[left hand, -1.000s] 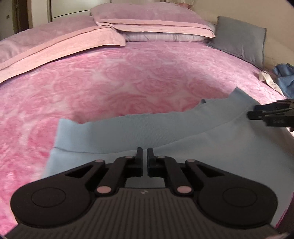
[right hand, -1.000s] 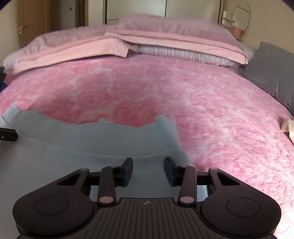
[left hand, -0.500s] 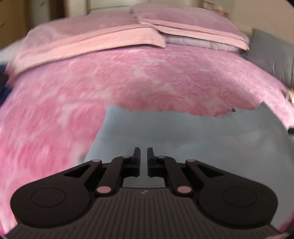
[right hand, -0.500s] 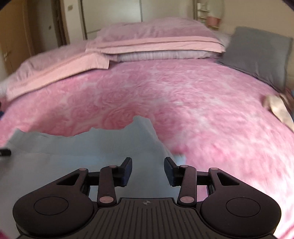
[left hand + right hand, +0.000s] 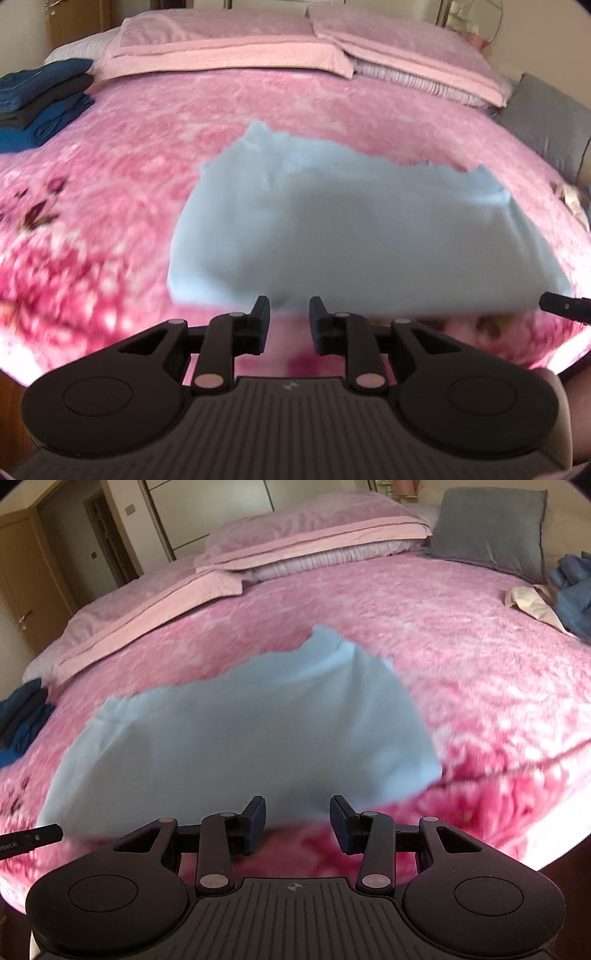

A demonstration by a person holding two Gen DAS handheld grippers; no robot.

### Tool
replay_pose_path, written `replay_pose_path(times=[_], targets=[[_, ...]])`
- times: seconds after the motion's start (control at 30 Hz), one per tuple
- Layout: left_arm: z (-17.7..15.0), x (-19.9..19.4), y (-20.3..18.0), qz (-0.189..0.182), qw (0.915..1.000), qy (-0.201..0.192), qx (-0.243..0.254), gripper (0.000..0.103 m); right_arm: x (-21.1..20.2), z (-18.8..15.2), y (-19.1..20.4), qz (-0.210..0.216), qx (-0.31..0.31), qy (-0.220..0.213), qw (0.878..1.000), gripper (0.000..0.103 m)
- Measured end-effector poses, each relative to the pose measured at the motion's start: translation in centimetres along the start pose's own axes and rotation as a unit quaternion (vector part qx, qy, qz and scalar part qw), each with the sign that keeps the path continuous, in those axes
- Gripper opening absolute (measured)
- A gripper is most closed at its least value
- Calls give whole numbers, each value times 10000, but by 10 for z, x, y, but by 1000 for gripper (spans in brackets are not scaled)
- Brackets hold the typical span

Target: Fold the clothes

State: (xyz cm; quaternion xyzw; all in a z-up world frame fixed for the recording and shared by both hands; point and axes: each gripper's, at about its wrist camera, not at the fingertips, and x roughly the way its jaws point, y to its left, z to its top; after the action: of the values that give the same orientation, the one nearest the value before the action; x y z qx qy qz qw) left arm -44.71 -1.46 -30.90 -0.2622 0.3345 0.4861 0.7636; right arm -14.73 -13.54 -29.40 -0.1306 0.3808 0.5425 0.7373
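left gripper (image 5: 285,314): fingers parted, nothing between them, tips just short of the near edge of the light blue garment (image 5: 354,236). right gripper (image 5: 297,812): spread wider, also empty, tips at the garment's near edge (image 5: 236,746).

garment lies folded on the pink bedspread (image 5: 147,155), roughly mid-bed, far edge uneven with one corner peaked up (edges blurred in both views, so finer folds not readable).

stack of dark blue folded clothes (image 5: 40,99) at the bed's left side, well apart from the garment. pink pillows (image 5: 236,40) across the head of the bed; grey cushion (image 5: 487,528) at the right. beside it, a cream cloth (image 5: 532,602) touching a blue heap (image 5: 572,590) near the right edge.

each gripper's tip shows at the other view's margin, low and beside the garment.
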Motion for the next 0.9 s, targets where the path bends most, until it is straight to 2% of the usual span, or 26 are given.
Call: replay_pose_path(times=[0.13, 0.37, 0.6, 0.9], targets=[[-17, -11, -10, 227, 9996, 42, 133, 20, -11, -21, 13, 2, -27, 135, 9999, 42], [-29, -33, -19, 275, 9989, -174, 330, 25, -27, -48, 16, -147, -9, 218, 9997, 42], [-36, -43, -28, 341, 9972, -355, 571, 28, -38, -56, 17, -253, -19, 202, 9995, 43], [-41, -41, -31, 285, 9970, -305, 656, 29, -34, -57, 17, -239, 10, 238, 9994, 43]])
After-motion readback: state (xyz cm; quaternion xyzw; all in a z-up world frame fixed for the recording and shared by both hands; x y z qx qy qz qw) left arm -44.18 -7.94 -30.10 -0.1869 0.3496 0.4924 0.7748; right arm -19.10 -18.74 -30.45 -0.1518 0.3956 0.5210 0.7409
